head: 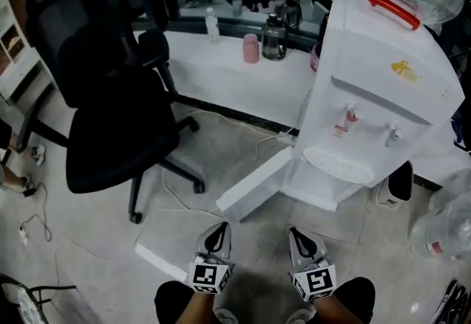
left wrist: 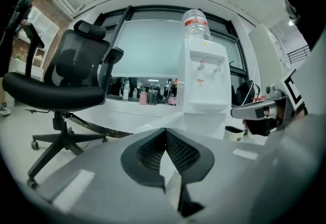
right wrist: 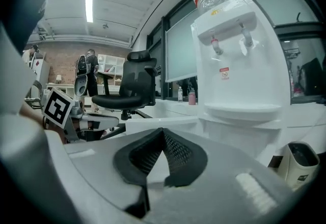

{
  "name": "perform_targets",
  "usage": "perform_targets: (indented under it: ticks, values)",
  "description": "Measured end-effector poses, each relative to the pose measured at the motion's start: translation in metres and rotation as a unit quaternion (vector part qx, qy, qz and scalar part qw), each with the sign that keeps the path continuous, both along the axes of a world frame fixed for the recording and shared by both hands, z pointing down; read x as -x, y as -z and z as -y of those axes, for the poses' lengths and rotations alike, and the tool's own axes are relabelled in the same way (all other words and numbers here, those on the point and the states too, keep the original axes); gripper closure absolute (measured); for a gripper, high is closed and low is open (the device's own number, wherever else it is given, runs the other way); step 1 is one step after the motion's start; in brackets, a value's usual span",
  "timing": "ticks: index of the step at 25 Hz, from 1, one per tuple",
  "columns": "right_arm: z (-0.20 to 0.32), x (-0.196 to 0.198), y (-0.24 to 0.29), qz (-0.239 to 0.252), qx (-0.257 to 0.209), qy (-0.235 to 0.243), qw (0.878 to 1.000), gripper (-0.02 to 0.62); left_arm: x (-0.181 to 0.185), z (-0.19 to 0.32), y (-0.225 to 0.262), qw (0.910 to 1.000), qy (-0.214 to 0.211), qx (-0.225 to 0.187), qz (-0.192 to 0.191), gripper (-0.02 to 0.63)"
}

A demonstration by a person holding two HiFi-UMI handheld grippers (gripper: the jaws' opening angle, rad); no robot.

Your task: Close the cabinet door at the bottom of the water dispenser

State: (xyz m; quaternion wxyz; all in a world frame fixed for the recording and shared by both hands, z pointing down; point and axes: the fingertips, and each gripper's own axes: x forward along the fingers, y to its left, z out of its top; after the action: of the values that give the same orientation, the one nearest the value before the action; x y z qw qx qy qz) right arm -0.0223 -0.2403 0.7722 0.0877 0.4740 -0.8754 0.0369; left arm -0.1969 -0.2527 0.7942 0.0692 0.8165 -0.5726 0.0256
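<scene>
Down at the foot of the water dispenser point(head: 375, 94), the cabinet door point(head: 254, 184) stood swung wide open, its free end reaching out over the floor toward us and to the left, well clear of the opening it had to cover. We held the left gripper point(head: 220, 227) and the right gripper point(head: 295, 231) side by side just short of that free end, both with their jaws pressed together and nothing between them, neither touching the door. We judged the door to be a thin, stiff, light panel that would swing easily on its hinge, so it needed no clamping, only a push with closed tips. We reckoned the best place was its outer face near the free end, farthest from the hinge. The smooth white surface looked slippery, and a hard shove might rock the dispenser.
</scene>
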Motion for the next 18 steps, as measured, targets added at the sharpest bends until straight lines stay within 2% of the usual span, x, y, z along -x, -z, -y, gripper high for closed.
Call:
perform_targets:
  ticks: [4, 8, 10, 13, 18]
  values:
    - [-0.002, 0.004, -0.014, -0.004, 0.010, 0.010, 1.000, 0.591, 0.003, 0.008, -0.009, 1.0000, 0.000, 0.003, 0.006, 0.586]
    - [-0.010, 0.010, -0.023, -0.008, 0.015, 0.024, 1.000, 0.591, 0.011, 0.011, -0.016, 0.9999, 0.006, 0.010, 0.012, 0.532]
    - [-0.010, 0.010, -0.026, -0.010, 0.016, 0.027, 0.999, 0.591, 0.013, 0.016, -0.021, 0.9997, 0.012, 0.013, 0.014, 0.464]
    - [-0.009, 0.011, -0.030, -0.009, 0.016, 0.033, 0.999, 0.591, 0.008, 0.023, -0.031, 0.9994, -0.003, 0.031, 0.013, 0.311]
    - [-0.012, 0.006, -0.034, -0.009, 0.020, 0.033, 0.999, 0.591, 0.001, 0.032, -0.040, 0.9988, -0.019, 0.044, 0.012, 0.199]
